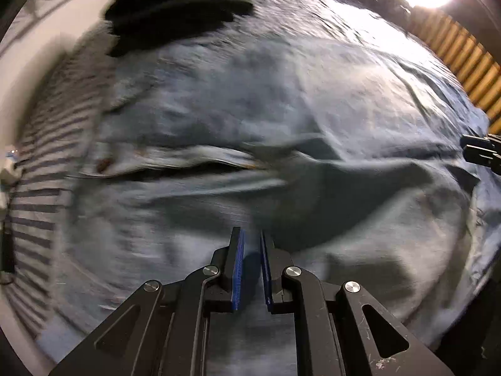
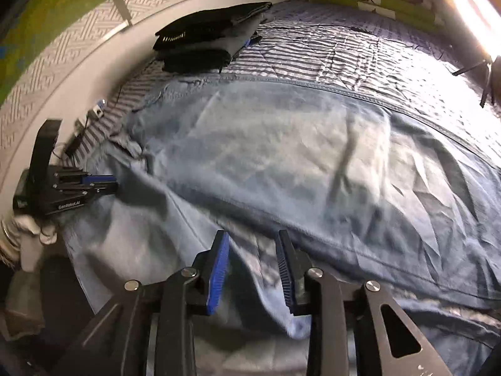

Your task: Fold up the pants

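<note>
Light blue pants [image 1: 250, 109] lie spread and wrinkled across a bed, blurred by motion; the waist with a brown button [image 1: 103, 164] is at the left. My left gripper [image 1: 251, 244] hovers just over the cloth, its blue pads a narrow gap apart, nothing clearly pinched. From the right wrist view the pants [image 2: 281, 144] fill the middle and the left gripper [image 2: 109, 183] sits at their left edge. My right gripper [image 2: 252, 244] is open above a fold of the pants near their front edge. It shows at the far right edge [image 1: 466, 148] in the left wrist view.
A stack of dark folded clothes [image 2: 206, 40] sits at the bed's far left corner, also the dark stack [image 1: 175, 9]. A striped cover [image 2: 344, 50] lies under the pants. A white patterned wall [image 2: 62, 72] borders the left. A bright lamp [image 2: 476, 12] glares at upper right.
</note>
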